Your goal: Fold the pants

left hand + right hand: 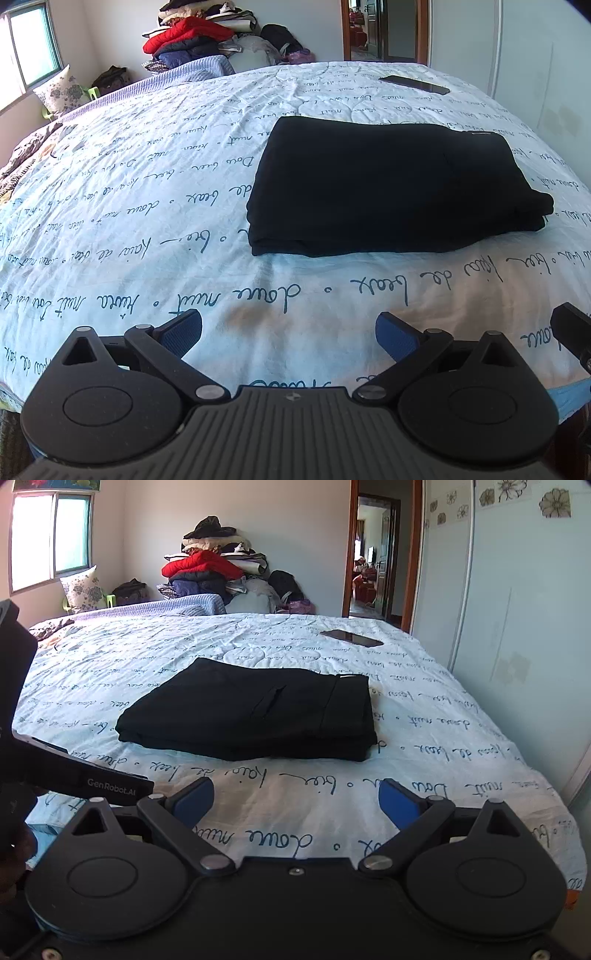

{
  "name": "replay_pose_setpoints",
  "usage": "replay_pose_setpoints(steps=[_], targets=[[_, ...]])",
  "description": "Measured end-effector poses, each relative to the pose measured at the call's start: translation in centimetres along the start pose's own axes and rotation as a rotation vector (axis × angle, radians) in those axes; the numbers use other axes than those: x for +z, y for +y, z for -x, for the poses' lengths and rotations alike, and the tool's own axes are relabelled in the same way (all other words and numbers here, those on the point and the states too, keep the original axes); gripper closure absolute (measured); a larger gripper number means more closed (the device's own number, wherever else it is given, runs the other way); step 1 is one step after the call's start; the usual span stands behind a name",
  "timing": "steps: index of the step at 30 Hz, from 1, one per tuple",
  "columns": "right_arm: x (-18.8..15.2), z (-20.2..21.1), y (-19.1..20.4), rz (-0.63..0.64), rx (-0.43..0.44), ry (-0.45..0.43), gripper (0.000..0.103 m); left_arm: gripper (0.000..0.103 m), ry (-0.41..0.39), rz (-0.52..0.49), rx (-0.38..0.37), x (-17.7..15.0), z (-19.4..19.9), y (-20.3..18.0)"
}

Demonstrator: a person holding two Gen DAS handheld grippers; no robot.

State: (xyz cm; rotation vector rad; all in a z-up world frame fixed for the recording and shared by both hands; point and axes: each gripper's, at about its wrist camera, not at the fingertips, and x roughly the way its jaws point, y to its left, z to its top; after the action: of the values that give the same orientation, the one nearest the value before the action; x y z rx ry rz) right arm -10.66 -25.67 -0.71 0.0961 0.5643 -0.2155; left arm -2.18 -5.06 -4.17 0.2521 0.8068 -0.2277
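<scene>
The black pants (391, 184) lie folded into a compact rectangle on the white bedspread with script writing (147, 206). They also show in the right wrist view (251, 716). My left gripper (289, 332) is open and empty, held back over the near edge of the bed, well short of the pants. My right gripper (296, 803) is open and empty too, also near the bed's front edge. The left gripper's body (74, 771) shows at the left of the right wrist view.
A dark phone (414, 85) lies on the far right of the bed, also in the right wrist view (351, 638). A pile of clothes (214, 576) stands beyond the bed. A wardrobe wall (517, 627) runs along the right. A pillow (82, 588) sits by the window.
</scene>
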Motion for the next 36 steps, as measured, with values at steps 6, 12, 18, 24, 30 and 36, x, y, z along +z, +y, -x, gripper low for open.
replay_pose_setpoints(steps=[6,12,18,24,30,36], targets=[[-0.24,-0.10,-0.57,-0.024,0.013,0.008,0.006,0.001,0.004,0.005,-0.003,0.08,-0.12,-0.05],[-0.28,-0.14,-0.66,-0.019,0.011,0.012,0.006,0.001,0.007,-0.004,-0.005,0.00,-0.05,-0.21],[-0.23,-0.18,-0.55,-0.017,0.014,0.013,0.006,0.001,0.005,0.000,-0.003,0.08,0.02,-0.16],[-0.19,-0.17,-0.47,-0.015,0.015,0.013,0.006,0.001,0.005,0.001,-0.004,0.07,0.06,-0.13],[-0.22,-0.17,-0.45,-0.012,0.018,0.012,0.006,0.001,0.004,-0.003,0.002,-0.03,0.04,-0.10],[-0.31,-0.15,-0.46,-0.008,0.023,0.013,0.006,0.001,0.006,-0.002,0.001,-0.07,-0.03,0.02]])
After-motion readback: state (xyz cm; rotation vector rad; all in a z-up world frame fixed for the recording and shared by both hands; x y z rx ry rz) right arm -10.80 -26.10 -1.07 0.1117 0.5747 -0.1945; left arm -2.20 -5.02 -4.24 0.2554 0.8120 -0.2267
